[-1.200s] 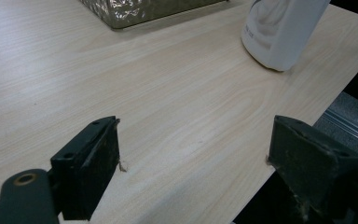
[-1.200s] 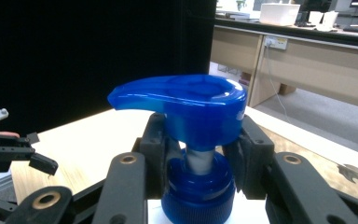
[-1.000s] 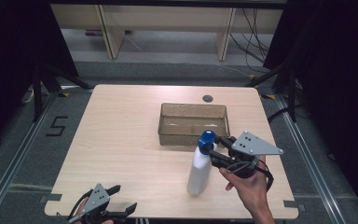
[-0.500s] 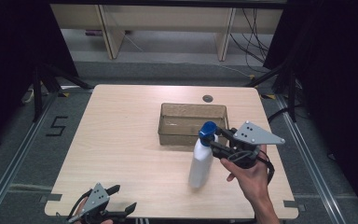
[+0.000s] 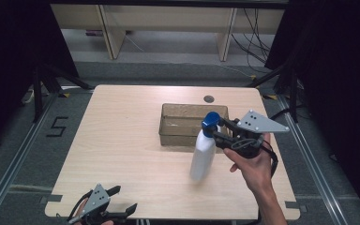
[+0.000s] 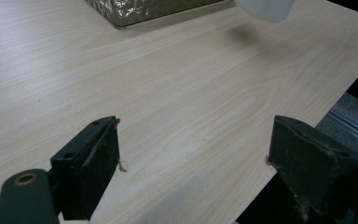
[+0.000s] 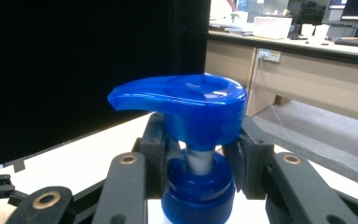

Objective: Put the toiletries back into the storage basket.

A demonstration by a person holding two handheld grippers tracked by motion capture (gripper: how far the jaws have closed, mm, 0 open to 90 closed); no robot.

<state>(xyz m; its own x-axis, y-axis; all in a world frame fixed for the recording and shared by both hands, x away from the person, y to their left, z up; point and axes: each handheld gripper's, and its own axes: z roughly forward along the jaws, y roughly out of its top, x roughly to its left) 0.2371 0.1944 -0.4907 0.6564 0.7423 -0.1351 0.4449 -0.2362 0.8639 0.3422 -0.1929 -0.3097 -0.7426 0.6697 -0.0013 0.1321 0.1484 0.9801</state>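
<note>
Right gripper (image 5: 219, 132) clamped on pump neck of bottle (image 5: 203, 154), lifted off table (image 5: 122, 140), long axis tilted, base hanging below jaws. Bin (image 5: 187, 124) just beyond. Left gripper (image 5: 122, 211) apart, well away.

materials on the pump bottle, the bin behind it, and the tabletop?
Pump bottle: body looks like matte, milky-white plastic; pump head is glossy blue plastic, with sharp highlights on top. Bin: likely clear, brown-tinted plastic; the table grain shows through its walls. Tabletop: pale wood-grain surface, smooth, low sheen; probably laminate rather than solid wood, though that can't be confirmed.
</note>
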